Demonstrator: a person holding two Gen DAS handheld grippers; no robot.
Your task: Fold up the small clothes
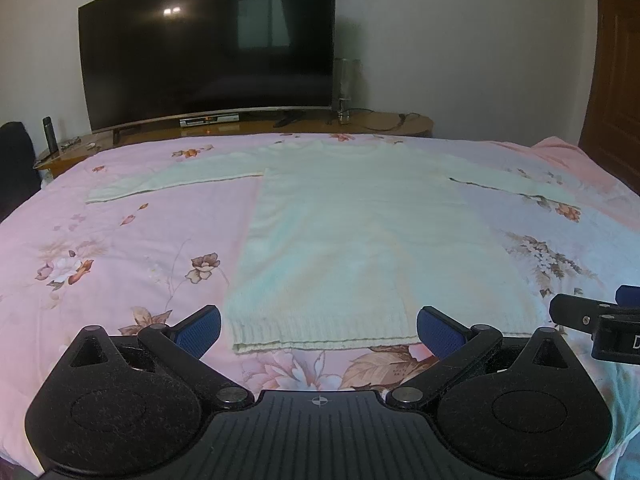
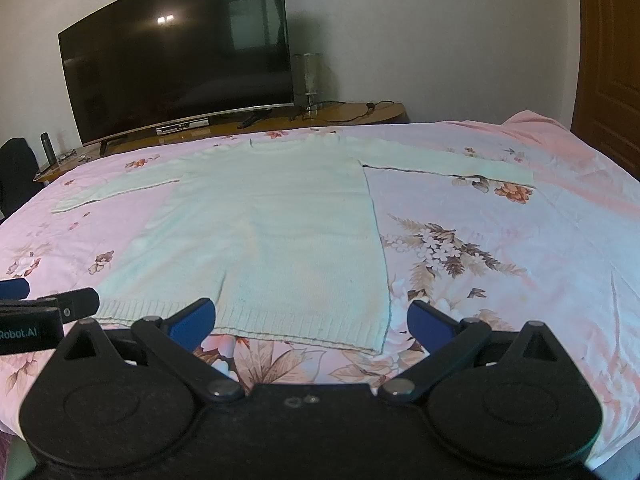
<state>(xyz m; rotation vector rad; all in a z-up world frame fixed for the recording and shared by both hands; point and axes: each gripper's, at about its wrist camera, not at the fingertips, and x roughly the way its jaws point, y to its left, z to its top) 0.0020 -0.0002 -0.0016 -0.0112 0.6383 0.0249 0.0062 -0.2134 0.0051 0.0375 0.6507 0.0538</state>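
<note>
A pale cream knitted sweater [image 1: 360,240] lies flat on the pink floral bed cover [image 1: 120,248], hem towards me, both sleeves spread out sideways. It also shows in the right wrist view [image 2: 272,232]. My left gripper [image 1: 319,332] is open and empty, just short of the hem's left half. My right gripper [image 2: 311,326] is open and empty, just short of the hem's right half. The right gripper's fingers [image 1: 576,312] show at the right edge of the left wrist view; the left gripper's fingers [image 2: 76,304] show at the left edge of the right wrist view.
A large dark TV [image 1: 208,44] stands on a wooden cabinet [image 1: 400,124] beyond the bed's far edge. A dark bottle [image 1: 49,132] and a lamp [image 1: 344,88] stand on the cabinet. A wooden door [image 1: 616,80] is at right.
</note>
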